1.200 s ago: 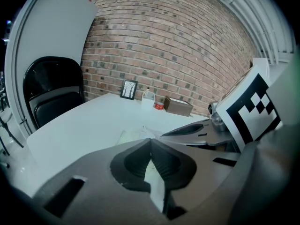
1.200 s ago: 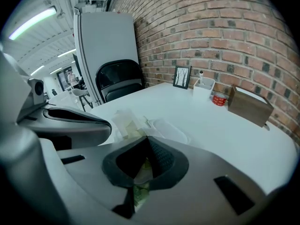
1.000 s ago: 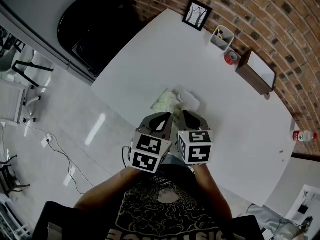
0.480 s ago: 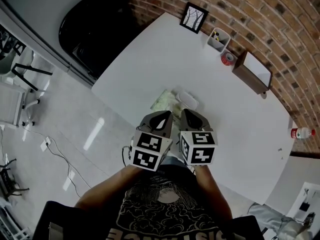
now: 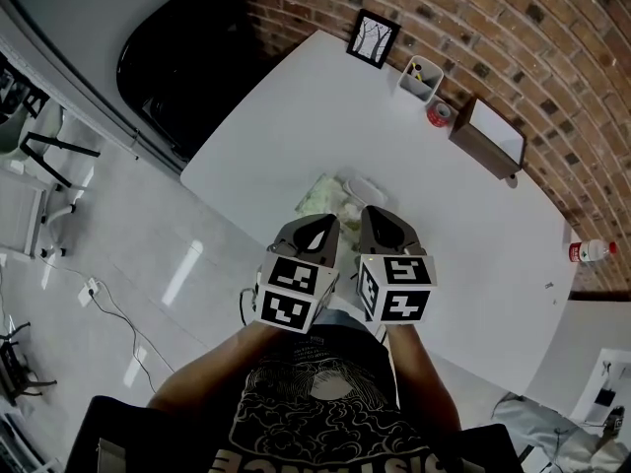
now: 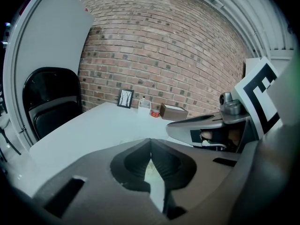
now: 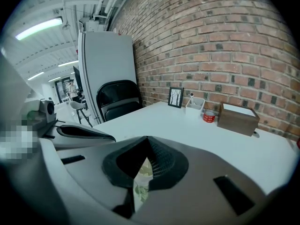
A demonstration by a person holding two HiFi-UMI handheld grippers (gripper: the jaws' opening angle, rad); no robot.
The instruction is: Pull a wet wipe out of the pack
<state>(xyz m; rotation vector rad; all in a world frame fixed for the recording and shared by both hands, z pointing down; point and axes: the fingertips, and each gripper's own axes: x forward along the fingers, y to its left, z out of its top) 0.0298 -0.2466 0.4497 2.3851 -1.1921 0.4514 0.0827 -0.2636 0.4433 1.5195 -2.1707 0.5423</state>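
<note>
The wet wipe pack (image 5: 323, 196), pale green with a white lid (image 5: 366, 192), lies flat on the white table (image 5: 296, 116) near its front edge. Both grippers hover side by side just short of it, close to the person's body. My left gripper (image 5: 314, 227) is shut with its jaws meeting at the tip and nothing between them. My right gripper (image 5: 380, 219) is also shut and empty. In the right gripper view a sliver of the green pack (image 7: 142, 179) shows below the closed jaws (image 7: 146, 139). The left gripper view shows closed jaws (image 6: 150, 142) over the table.
Along the brick wall at the table's far edge stand a framed picture (image 5: 374, 38), a white pen holder (image 5: 418, 78), a red tape roll (image 5: 440, 113) and a brown box (image 5: 486, 139). A bottle (image 5: 590, 251) stands at the far right. A black chair (image 5: 177, 57) is on the left.
The head view has drifted a little, so the table items sit higher and further left. Both grippers stay shut next to each other by the pack; the right one shifted slightly right.
</note>
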